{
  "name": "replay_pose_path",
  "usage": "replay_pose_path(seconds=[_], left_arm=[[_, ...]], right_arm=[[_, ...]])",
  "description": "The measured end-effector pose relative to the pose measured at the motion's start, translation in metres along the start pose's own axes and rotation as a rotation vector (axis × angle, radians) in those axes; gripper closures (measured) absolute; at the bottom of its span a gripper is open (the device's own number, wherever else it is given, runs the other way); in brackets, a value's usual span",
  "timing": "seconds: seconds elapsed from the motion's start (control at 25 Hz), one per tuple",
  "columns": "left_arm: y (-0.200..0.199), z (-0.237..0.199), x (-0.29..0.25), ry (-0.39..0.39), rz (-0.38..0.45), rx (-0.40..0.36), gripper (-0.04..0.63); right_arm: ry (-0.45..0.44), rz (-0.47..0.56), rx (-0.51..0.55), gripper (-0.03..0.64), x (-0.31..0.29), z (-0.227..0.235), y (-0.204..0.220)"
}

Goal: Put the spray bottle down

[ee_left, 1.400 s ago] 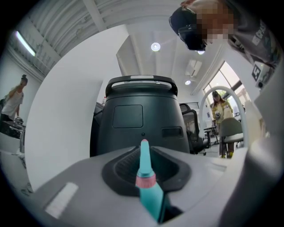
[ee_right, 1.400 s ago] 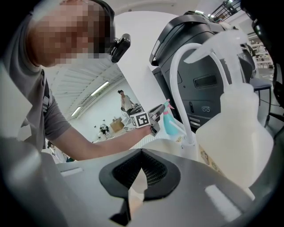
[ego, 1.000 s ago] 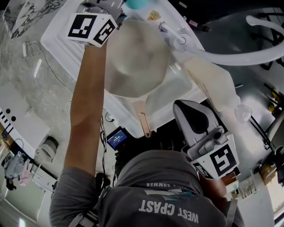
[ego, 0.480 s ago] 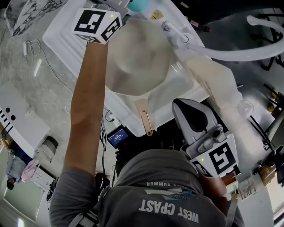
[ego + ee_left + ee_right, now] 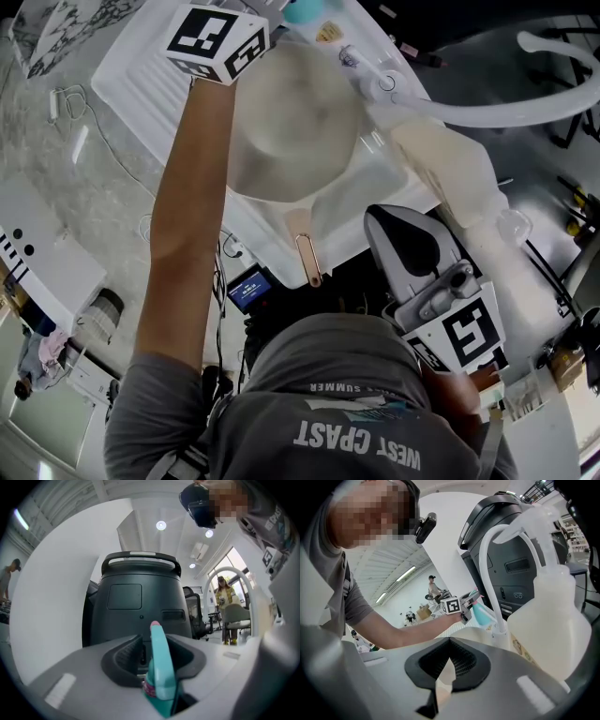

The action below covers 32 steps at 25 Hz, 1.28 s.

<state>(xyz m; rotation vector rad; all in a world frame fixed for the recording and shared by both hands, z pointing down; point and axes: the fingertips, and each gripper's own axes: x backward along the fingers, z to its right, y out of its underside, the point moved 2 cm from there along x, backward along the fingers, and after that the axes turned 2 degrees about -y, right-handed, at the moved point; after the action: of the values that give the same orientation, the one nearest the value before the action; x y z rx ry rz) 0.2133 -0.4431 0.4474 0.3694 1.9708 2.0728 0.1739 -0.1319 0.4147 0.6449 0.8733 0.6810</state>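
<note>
A person (image 5: 337, 375) in a grey T-shirt is being viewed from directly overhead, at a white sink unit (image 5: 141, 66) with a ridged surface. The left arm (image 5: 187, 206) is being stretched out alongside a pale round pan (image 5: 295, 122) that is lying in the sink unit.

The left tool (image 5: 154, 646), topped by its marker cube (image 5: 217, 42), is being held level at the far edge of the sink unit. A teal spray bottle (image 5: 159, 681) (with a pink tip on its nozzle) is being framed between this tool's jaws, which are being opened. Dark gaps are showing on both sides of the bottle's neck, so it is not being squeezed.

In the head view only a patch of the bottle's teal is being glimpsed at the upper edge, just beside the cube and near the base of a white curved hose (image 5: 487, 117). Whether the bottle's base is being carried by the sink unit cannot be told. A large dark grey machine (image 5: 140, 597) with a top handle is being seen behind the bottle.

The right tool (image 5: 449, 644) is being held well apart from the bottle, close to the person's chest and tilted downward. Its jaws are being held together at the tips, with nothing between them. A translucent white jug (image 5: 553, 620) is being seen just beside the hose.
</note>
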Motion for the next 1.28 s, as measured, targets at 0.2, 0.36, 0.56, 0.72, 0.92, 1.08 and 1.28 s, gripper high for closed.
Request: replay_pose_path(seconds=[0.2,0.36,0.56,0.72,0.92,1.08,1.28], left_arm=[[-0.004,-0.001,0.004,0.000,0.005,-0.004,0.410],[-0.011,0.000,0.010,-0.001,0.013,-0.012,0.377],[-0.022,0.001,0.020,-0.005,0.021,-0.016,0.353],[-0.035,0.000,0.030,-0.027,0.023,-0.028,0.344],[-0.055,-0.001,0.055,-0.070,0.026,-0.027,0.349],[-0.074,0.011,0.078,-0.068,0.023,-0.061,0.365],[-0.107,0.028,0.109,-0.059,0.034,-0.115,0.394]], right_arm=[[-0.007,0.005,0.004,0.615,-0.001,-0.001,-0.002],[-0.009,0.008,0.012,0.615,0.000,-0.004,-0.002],[-0.016,0.016,0.024,0.615,0.001,-0.013,-0.005],[-0.022,0.032,0.038,0.615,0.004,-0.019,-0.009],[-0.030,0.051,0.055,0.615,0.007,-0.031,-0.016],[-0.040,0.075,0.076,0.615,0.011,-0.043,-0.022],[-0.050,0.106,0.104,0.615,0.017,-0.059,-0.030]])
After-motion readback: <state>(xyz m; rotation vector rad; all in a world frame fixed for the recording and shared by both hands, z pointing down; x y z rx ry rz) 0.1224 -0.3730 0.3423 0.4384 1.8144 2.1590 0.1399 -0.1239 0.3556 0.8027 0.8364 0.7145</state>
